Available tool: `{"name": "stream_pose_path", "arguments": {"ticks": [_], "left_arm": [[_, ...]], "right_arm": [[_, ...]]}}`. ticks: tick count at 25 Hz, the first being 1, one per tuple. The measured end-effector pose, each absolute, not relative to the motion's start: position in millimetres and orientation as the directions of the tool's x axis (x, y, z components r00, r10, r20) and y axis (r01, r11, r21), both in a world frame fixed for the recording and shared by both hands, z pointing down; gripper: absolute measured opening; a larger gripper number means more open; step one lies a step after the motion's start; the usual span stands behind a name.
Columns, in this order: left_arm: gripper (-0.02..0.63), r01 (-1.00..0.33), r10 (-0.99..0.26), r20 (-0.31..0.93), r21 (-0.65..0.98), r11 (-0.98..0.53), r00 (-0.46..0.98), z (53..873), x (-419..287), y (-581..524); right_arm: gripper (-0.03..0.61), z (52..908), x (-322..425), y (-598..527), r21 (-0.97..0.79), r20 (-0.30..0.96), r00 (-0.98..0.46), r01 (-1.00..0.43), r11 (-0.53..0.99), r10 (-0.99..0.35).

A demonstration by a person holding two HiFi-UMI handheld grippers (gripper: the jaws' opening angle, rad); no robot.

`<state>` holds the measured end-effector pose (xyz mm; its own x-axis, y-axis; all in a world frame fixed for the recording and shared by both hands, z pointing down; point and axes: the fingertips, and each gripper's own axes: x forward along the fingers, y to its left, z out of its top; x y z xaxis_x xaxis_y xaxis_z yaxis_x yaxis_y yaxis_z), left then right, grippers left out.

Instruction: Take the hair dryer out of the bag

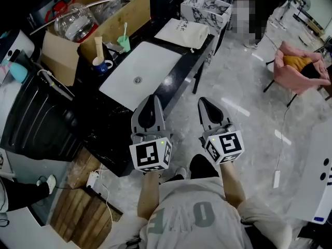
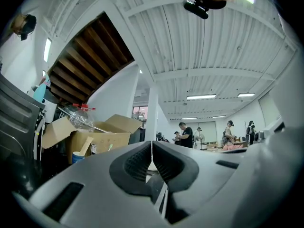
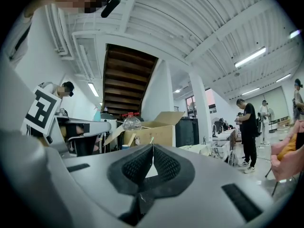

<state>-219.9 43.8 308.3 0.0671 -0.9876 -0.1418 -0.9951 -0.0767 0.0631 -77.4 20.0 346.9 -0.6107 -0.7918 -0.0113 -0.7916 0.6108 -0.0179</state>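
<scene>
The left claw (image 1: 150,101) and the right claw (image 1: 207,104) are hovering side by side, both fully closed and gripping nothing. The white bag (image 1: 182,32) is lying on the bench's (image 1: 178,78) far end, well apart from them.

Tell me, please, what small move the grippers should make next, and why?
Probably reach the right gripper forward toward the bag, opening its jaws on the way. Both it and the left gripper are shut and empty, short of the sink, while the bag lies beyond the sink, untouched, with no hair dryer showing.
</scene>
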Motion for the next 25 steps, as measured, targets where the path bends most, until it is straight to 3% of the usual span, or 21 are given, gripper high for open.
{"name": "stream_pose_path", "arguments": {"ticks": [10, 25], "left_arm": [[0.032, -0.999, -0.992, -0.120, 0.007, -0.042, 0.041, 316, -199, -12], [0.031, -0.995, -0.987, -0.131, 0.032, 0.094, -0.097, 308, -151, -188]], "right_arm": [[0.031, 363, -59, -39, -0.014, -0.011, -0.645, -0.764, 0.645, -0.764], [0.031, 340, -12, -241, 0.003, -0.049, -0.715, -0.698, 0.716, -0.697]]}}
